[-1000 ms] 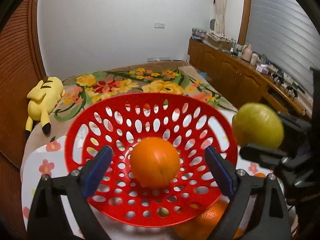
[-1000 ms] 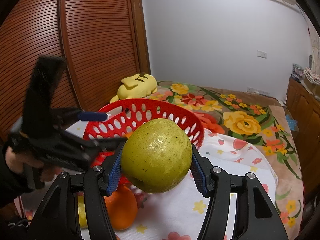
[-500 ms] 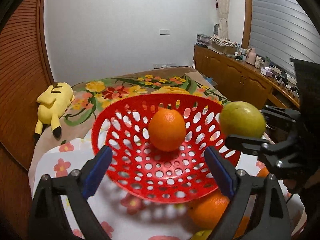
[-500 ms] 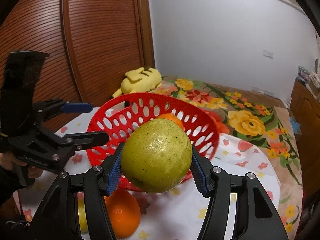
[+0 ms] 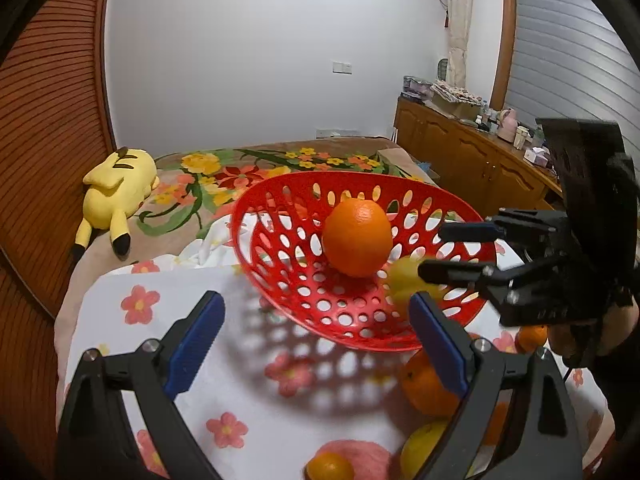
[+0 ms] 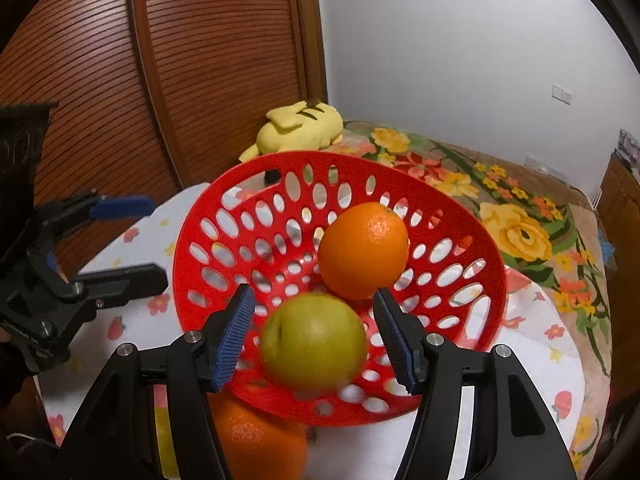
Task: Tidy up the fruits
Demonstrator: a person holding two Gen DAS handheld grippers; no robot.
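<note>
Now I am at the release step. Taking the basket [image 6: 280, 184] as my landmark and going left to right in the right wrist view: my left gripper [image 6: 132, 236] sits just off the basket's left rim, jaws spread wide with nothing between them. Inside the basket, the green fruit [image 6: 314, 346] lies on the near wall, and the orange [image 6: 364, 250] sits just behind it toward the right, seemingly touching it. My right gripper [image 6: 316, 340] hangs over the basket's near rim with its jaws parted wider than the fruit, a gap showing on each side, so I judge the fruit to be free of the pads. It looks blurred, so it may be rolling or falling; I cannot be sure it has settled.

To finish well, I would hold the right gripper level and the jaws wide until the green fruit comes to rest against the orange, then draw straight back and up, clear of the rim, so a pad does not tip the basket.

More fruit waits outside, under the basket's near edge: a second orange [image 6: 256, 440] and, in the left wrist view, a small orange [image 5: 330, 466] nearer me. My left gripper [image 5: 316, 344] is well placed to take one next.
</note>
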